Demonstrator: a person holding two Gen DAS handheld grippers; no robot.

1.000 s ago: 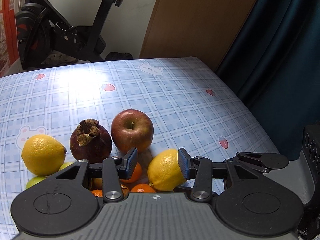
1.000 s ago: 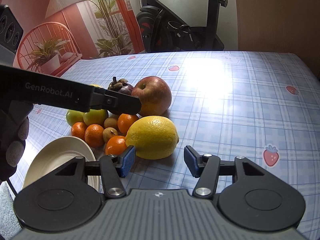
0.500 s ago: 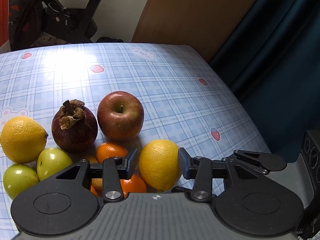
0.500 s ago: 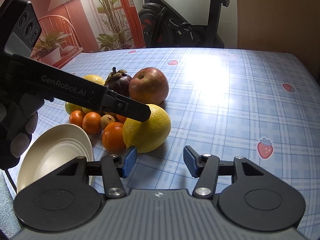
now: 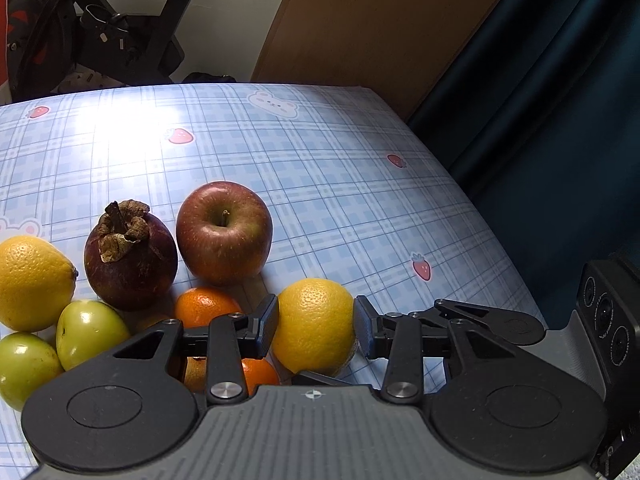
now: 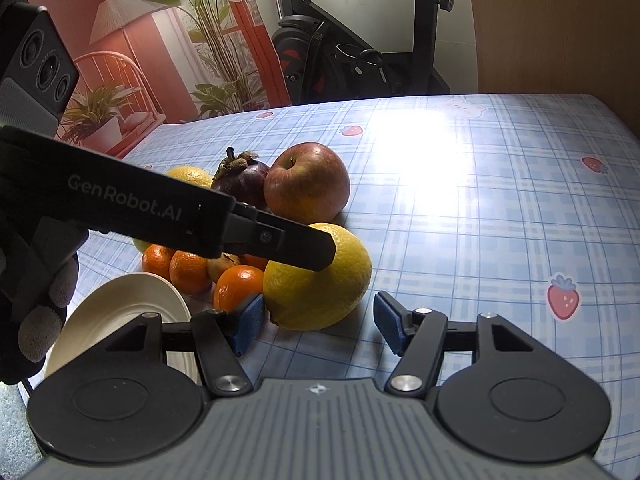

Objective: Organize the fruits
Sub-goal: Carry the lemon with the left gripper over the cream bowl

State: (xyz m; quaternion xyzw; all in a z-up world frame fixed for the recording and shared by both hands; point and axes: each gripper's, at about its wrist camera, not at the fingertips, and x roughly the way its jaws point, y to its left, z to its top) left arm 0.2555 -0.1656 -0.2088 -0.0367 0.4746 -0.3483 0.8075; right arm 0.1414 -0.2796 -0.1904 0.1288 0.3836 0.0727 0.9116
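Observation:
My left gripper (image 5: 315, 322) is shut on a yellow lemon (image 5: 314, 326), with a pad pressed on each side. In the right wrist view the same lemon (image 6: 320, 284) rests on or just above the cloth, with the left gripper's finger (image 6: 280, 244) across it. My right gripper (image 6: 318, 322) is open and empty, just in front of the lemon. Behind it lie a red apple (image 5: 224, 232), a dark mangosteen (image 5: 130, 256), a second lemon (image 5: 32, 280), green fruits (image 5: 90, 332) and small oranges (image 6: 188, 266).
A white plate (image 6: 132, 308) lies at the near left of the fruit pile. The blue checked tablecloth (image 6: 480, 220) covers the table. The table's right edge (image 5: 500, 240) drops off beside a dark curtain. An exercise bike (image 6: 352, 60) stands behind the table.
The left gripper's jaws have closed onto the lemon, which now sits between the pads. The right gripper has moved slightly closer to the lemon and stays open.

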